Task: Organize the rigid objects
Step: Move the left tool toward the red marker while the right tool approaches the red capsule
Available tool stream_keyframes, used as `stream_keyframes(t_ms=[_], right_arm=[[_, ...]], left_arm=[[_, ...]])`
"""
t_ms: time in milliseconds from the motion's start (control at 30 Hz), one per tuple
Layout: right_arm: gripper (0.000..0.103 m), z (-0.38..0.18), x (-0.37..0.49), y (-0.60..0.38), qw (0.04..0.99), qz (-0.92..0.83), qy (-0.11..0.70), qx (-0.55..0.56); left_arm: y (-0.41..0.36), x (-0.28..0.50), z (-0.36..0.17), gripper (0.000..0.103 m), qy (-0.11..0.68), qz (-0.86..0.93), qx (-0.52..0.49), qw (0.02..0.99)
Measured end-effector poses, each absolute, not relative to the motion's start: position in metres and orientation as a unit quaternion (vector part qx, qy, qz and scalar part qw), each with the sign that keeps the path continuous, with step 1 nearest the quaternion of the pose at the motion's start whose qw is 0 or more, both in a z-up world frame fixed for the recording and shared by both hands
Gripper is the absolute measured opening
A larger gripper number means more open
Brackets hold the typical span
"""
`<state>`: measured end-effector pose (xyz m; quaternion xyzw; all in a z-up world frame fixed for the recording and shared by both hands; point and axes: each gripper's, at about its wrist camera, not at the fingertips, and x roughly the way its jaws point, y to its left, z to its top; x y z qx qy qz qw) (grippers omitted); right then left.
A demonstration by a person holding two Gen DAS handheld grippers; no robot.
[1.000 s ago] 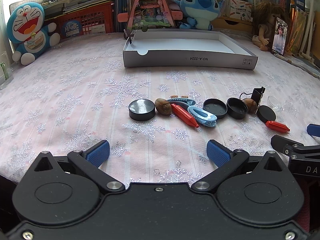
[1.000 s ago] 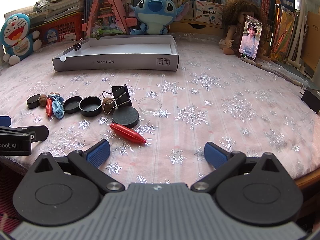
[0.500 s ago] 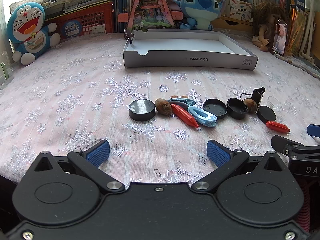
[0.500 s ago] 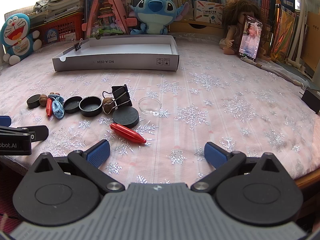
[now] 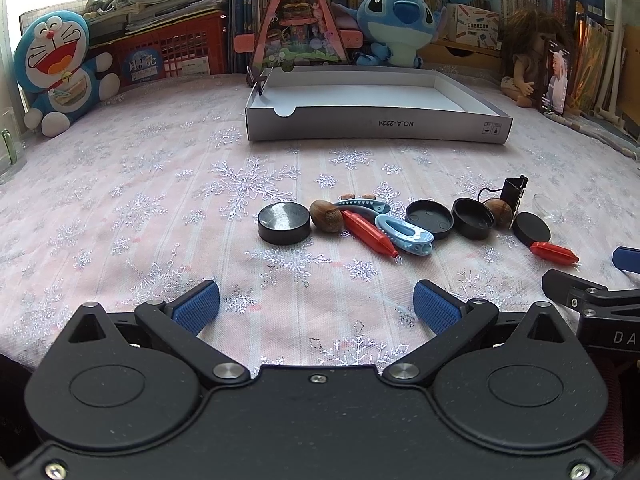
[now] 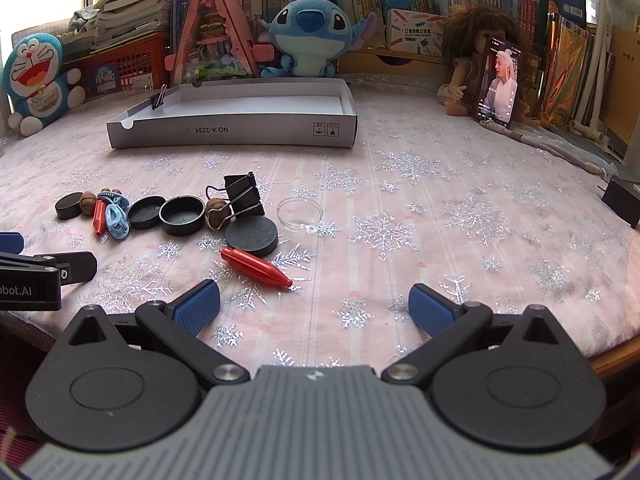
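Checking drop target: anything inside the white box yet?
The white box shows bare white floor; only a binder clip sits on its left rim. The strip just behind the front wall is hidden in both views.

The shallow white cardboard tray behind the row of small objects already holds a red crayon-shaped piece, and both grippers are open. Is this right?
Not quite. The shallow white cardboard tray holds no red piece; both red crayon-shaped pieces lie on the tablecloth, as the right wrist view shows. The left gripper and right gripper are indeed open.

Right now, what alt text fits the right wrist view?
Open right tongs hover over a snowflake tablecloth, nearest a red marker. Black lids, binder clip and nuts lie front-left; a shallow white box sits behind.
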<state>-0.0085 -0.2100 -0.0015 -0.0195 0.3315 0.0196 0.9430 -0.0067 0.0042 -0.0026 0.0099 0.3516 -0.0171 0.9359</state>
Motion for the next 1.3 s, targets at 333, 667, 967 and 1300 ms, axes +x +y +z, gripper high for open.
stream_keyframes(t_ms=[333,667,967,1300], right_arm=[[0.099,0.003,-0.020,-0.205,0.956,0.031,0.290,-0.006],[0.081,0.004,-0.022,-0.204,0.959,0.047,0.279,0.012],[0.081,0.002,-0.021,-0.199,0.957,0.053,0.284,0.003],[0.080,0.000,-0.018,-0.201,0.957,0.048,0.286,0.005]], left_arm=[[0.008,-0.015,0.002,0.079,0.327,-0.068,0.011,0.943],[0.000,-0.011,0.011,0.036,0.314,-0.115,-0.006,0.943],[-0.008,0.008,0.005,0.011,0.322,-0.105,-0.005,0.941],[0.013,-0.006,0.005,0.008,0.322,-0.095,-0.008,0.942]])
